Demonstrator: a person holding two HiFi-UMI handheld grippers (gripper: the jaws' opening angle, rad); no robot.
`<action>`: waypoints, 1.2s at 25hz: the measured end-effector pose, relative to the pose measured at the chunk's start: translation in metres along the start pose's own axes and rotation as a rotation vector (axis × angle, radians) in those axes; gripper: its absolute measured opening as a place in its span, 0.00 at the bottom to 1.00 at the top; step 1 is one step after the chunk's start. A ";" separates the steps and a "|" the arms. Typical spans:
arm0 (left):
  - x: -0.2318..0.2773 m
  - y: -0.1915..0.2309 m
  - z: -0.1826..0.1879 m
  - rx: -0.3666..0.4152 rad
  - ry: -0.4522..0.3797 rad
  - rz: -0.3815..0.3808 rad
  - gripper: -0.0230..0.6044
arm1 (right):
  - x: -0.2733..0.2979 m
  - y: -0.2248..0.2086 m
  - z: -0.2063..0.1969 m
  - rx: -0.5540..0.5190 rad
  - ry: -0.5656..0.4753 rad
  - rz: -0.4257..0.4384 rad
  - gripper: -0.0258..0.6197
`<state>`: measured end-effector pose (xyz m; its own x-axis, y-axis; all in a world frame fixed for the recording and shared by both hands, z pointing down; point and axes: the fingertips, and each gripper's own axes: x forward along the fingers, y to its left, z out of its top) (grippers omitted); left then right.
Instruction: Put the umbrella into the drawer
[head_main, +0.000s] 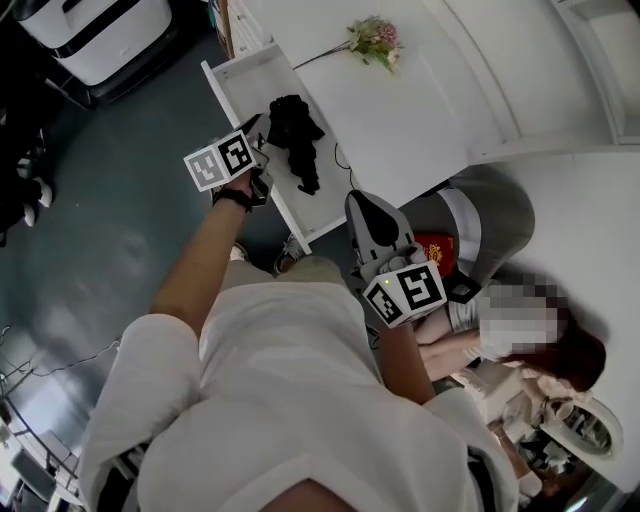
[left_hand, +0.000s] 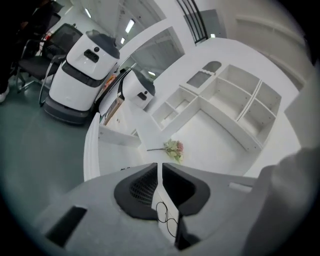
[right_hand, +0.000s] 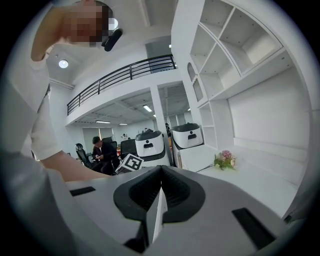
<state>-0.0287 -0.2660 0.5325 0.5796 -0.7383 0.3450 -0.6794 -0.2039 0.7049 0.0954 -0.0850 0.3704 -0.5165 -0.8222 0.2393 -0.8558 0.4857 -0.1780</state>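
Observation:
In the head view the black folded umbrella (head_main: 297, 140) lies crumpled inside the open white drawer (head_main: 237, 82), which is pulled out from the white desk (head_main: 400, 110). My left gripper (head_main: 256, 132) hovers at the drawer's left rim, just beside the umbrella; its jaws are shut with nothing between them (left_hand: 160, 167). The right gripper (head_main: 358, 198) is held off the drawer's near corner, below the umbrella, also shut and empty (right_hand: 161, 170). Neither gripper view shows the umbrella; the left one shows the drawer's front edge (left_hand: 90, 145).
A small bunch of flowers (head_main: 375, 40) lies on the desk beyond the drawer. White shelving (left_hand: 235, 100) rises behind the desk. A seated person (head_main: 500, 320) is close at the lower right. White robot units (left_hand: 82, 75) stand on the dark floor at left.

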 end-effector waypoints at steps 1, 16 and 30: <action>-0.009 -0.002 0.008 0.031 -0.016 -0.003 0.08 | 0.000 0.006 0.003 -0.007 -0.006 0.000 0.04; -0.126 -0.035 0.111 0.342 -0.183 -0.061 0.06 | 0.011 0.062 0.058 -0.100 -0.164 -0.014 0.04; -0.210 -0.106 0.187 0.673 -0.387 -0.130 0.06 | -0.001 0.038 0.126 -0.177 -0.261 -0.073 0.04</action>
<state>-0.1626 -0.2099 0.2700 0.5591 -0.8281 -0.0414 -0.8151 -0.5581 0.1554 0.0670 -0.1034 0.2435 -0.4483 -0.8938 -0.0119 -0.8939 0.4483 0.0050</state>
